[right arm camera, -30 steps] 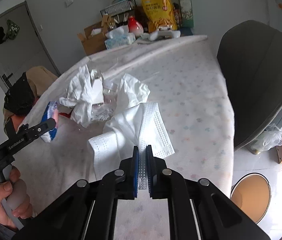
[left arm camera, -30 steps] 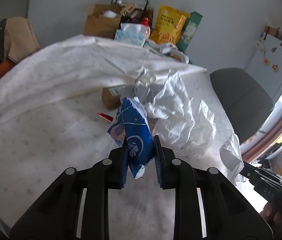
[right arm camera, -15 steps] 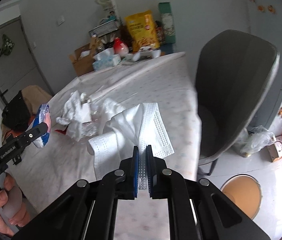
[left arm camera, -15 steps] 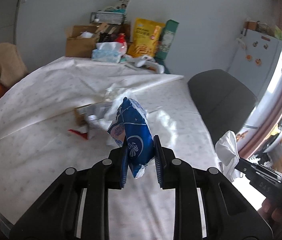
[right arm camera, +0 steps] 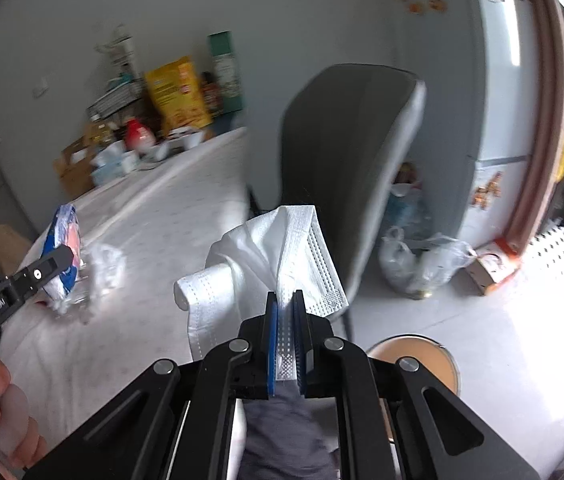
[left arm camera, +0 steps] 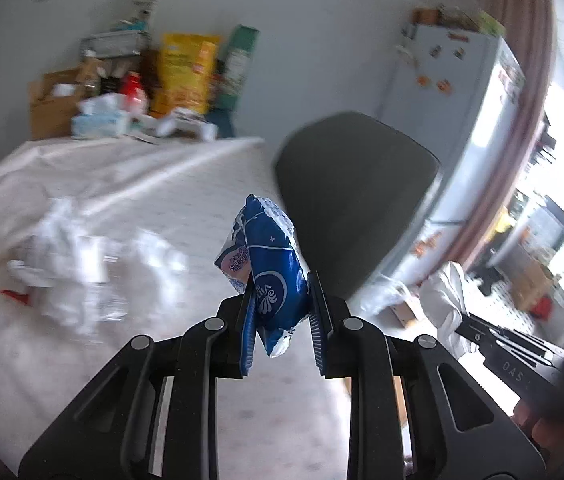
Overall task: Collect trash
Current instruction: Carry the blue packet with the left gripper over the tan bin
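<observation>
My left gripper [left arm camera: 280,300] is shut on a blue snack wrapper [left arm camera: 268,268] and holds it in the air above the table's right side. The wrapper also shows in the right wrist view [right arm camera: 64,248]. My right gripper [right arm camera: 285,312] is shut on a white paper tissue [right arm camera: 266,256], held up beside the table edge; the tissue also shows in the left wrist view [left arm camera: 445,296]. A round bin [right arm camera: 421,356] with a tan inside stands on the floor below the right gripper. More crumpled white trash [left arm camera: 74,264] and a red scrap [left arm camera: 16,296] lie on the white tablecloth [left arm camera: 142,184].
A grey chair [right arm camera: 345,152] stands close at the table's right edge. Boxes, a yellow bag [left arm camera: 184,72] and bottles crowd the table's far end. Plastic bags [right arm camera: 417,260] and a small box lie on the floor by the white fridge [right arm camera: 493,80].
Both grippers have swung right, away from the table middle toward the chair and the floor, each still holding its item. The bin now shows closer below the right gripper.
</observation>
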A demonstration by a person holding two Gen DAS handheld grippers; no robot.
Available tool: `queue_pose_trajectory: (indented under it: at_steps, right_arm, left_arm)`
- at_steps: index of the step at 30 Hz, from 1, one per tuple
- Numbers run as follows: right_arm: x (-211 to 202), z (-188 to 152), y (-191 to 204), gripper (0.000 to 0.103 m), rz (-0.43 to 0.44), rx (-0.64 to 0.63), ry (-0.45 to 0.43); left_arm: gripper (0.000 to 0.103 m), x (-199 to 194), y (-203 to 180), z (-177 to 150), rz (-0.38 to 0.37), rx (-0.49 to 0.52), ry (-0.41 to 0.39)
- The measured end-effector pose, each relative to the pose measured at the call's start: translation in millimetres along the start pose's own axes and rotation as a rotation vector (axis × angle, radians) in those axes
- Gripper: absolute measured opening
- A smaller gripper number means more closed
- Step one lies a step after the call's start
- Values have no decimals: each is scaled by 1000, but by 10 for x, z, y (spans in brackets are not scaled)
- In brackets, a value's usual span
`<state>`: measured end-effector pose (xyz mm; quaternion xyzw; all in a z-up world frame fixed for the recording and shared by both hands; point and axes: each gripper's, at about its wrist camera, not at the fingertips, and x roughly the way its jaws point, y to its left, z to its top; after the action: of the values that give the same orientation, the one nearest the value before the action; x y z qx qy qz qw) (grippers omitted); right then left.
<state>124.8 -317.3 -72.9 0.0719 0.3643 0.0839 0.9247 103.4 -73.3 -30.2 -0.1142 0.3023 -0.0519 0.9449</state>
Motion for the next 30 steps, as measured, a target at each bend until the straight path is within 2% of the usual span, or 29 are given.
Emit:
queue_pose_trajectory:
  at_steps: [9,18,25,30]
  right_arm:
    - [74,-118,-665,8,-102,98,20]
    - [358,-364,-1240,8,-165,209,79]
    - [687,-591,-1534,9,-173,269,129]
    - [1022,-782,-1711,14,-198,306,173]
  left_arm:
    - [23,635,-640,-91,-76,36,93]
    - [23,1196,-1012,-314,-118,45,203]
    - [23,1524,-1126,-507,-144,58,297]
    - [23,1701,-1185,-600,-153,65,347]
